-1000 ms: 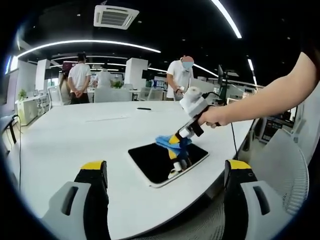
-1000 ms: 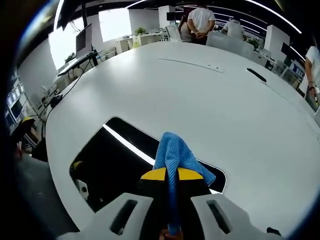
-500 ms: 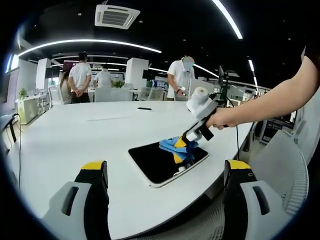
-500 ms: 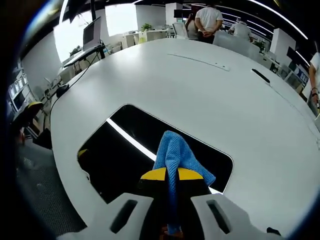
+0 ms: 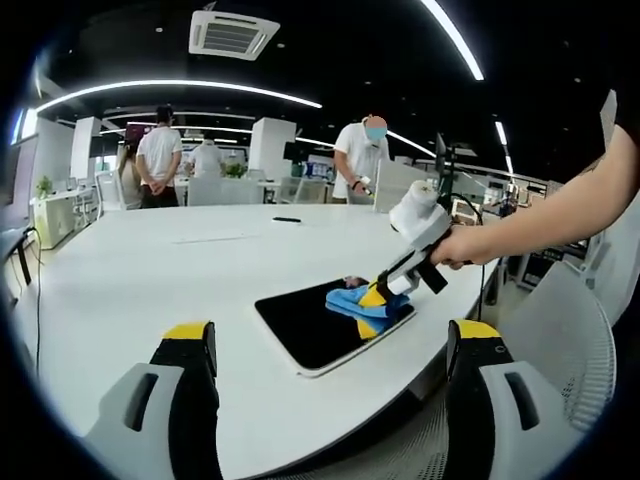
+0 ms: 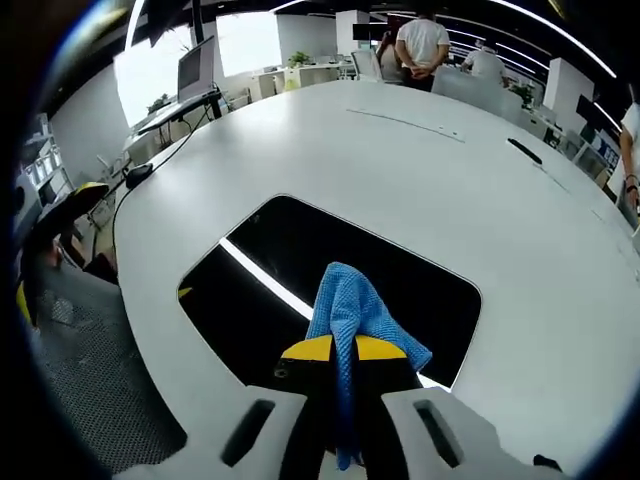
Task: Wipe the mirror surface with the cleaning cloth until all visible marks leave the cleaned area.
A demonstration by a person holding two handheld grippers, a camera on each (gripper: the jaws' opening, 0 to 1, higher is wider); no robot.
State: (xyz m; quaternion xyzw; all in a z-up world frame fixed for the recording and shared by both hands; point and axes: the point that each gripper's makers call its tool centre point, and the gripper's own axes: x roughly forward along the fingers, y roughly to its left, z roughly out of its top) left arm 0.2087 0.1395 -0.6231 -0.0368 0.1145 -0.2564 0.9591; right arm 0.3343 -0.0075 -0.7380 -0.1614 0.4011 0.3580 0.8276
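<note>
Right gripper view, own tool: the right gripper (image 6: 345, 352) has its yellow-tipped jaws clamped on the blue cleaning cloth (image 6: 350, 310), which bunches out ahead of them.
Cloth contact: the cloth lies over the near edge of the mirror (image 6: 300, 275); whether it presses flat on the glass cannot be told.
Mirror: a dark, white-rimmed slab lying flat on the white table (image 6: 420, 190), reflecting a ceiling light strip; no marks are clear enough to judge.
Left gripper view, own tool: the left gripper (image 5: 335, 345) hangs above the table's near edge, jaws wide apart and holding nothing, well short of the mirror (image 5: 310, 325).
Far side: the right gripper (image 5: 390, 290) and cloth (image 5: 358, 303) sit at the mirror's far right corner.
Step in hand: wiping, probably midway through.
Next move: likely a firm sweep of the cloth across the uncovered glass, staying inside the rim.
Background: people (image 5: 158, 155) stand beyond the table.
</note>
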